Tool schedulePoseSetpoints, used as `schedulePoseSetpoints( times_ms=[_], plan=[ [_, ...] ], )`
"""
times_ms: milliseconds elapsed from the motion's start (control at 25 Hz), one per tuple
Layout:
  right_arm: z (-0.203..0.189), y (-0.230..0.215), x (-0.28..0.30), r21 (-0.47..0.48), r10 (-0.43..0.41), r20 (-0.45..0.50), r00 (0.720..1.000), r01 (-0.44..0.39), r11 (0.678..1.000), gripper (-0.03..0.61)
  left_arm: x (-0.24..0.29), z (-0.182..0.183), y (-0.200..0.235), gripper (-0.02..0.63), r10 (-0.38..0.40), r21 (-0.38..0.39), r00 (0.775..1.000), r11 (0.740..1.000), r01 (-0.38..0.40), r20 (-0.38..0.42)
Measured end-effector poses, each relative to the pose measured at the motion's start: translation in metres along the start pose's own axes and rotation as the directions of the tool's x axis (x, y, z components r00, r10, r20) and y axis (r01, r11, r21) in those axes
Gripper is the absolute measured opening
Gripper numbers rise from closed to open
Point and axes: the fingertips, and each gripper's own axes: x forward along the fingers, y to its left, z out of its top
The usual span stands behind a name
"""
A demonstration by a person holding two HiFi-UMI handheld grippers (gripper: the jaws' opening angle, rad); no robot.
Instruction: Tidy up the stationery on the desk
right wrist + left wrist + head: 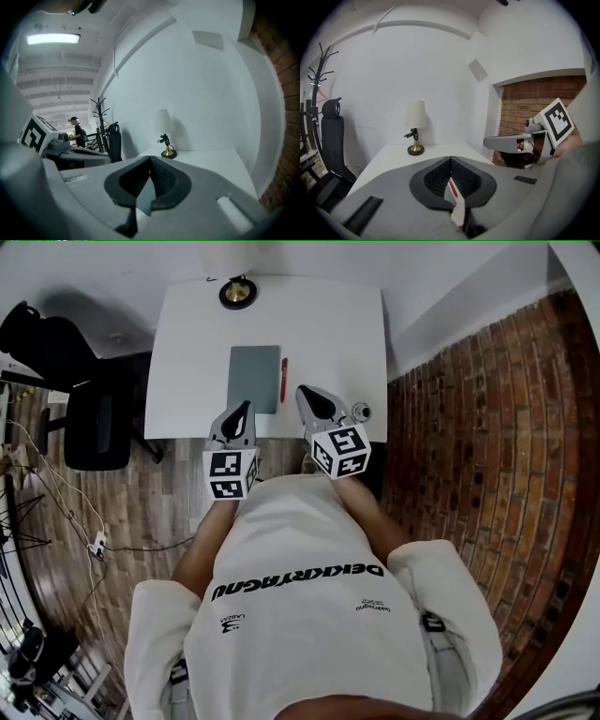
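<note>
A grey notebook (254, 378) lies flat in the middle of the white desk (187, 352), with a red pen (283, 380) just to its right. Both grippers hover at the desk's near edge. My left gripper (244, 407) sits by the notebook's near left corner, shut and holding nothing. My right gripper (307, 392) is shut and empty just right of the pen's near end. In the left gripper view the pen (452, 189) shows below the meeting jaws of that gripper (451, 158). A corner of the notebook (147, 194) shows under the right gripper (150, 157).
A small lamp with a brass base (238, 292) stands at the desk's far edge. A black office chair (84, 399) is left of the desk. A brick wall (469, 427) runs along the right. A person (77, 131) stands far off in the room.
</note>
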Motion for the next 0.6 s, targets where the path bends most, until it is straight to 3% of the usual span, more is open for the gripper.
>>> schedulePoseSetpoints(
  times_ms=[200,600],
  plan=[
    [-0.013,0.013,-0.007,-0.059,0.011,-0.024,1.000,-0.012,0.998,0.000,-0.006,-0.001,-0.006,-0.003,0.010,0.007,1.000,1.000,-0.010,0.025],
    [-0.011,0.007,-0.015,-0.081,-0.001,-0.013,1.000,0.000,0.997,0.001,-0.007,0.002,-0.016,-0.003,0.022,0.016,0.998,1.000,-0.023,0.052]
  ],
)
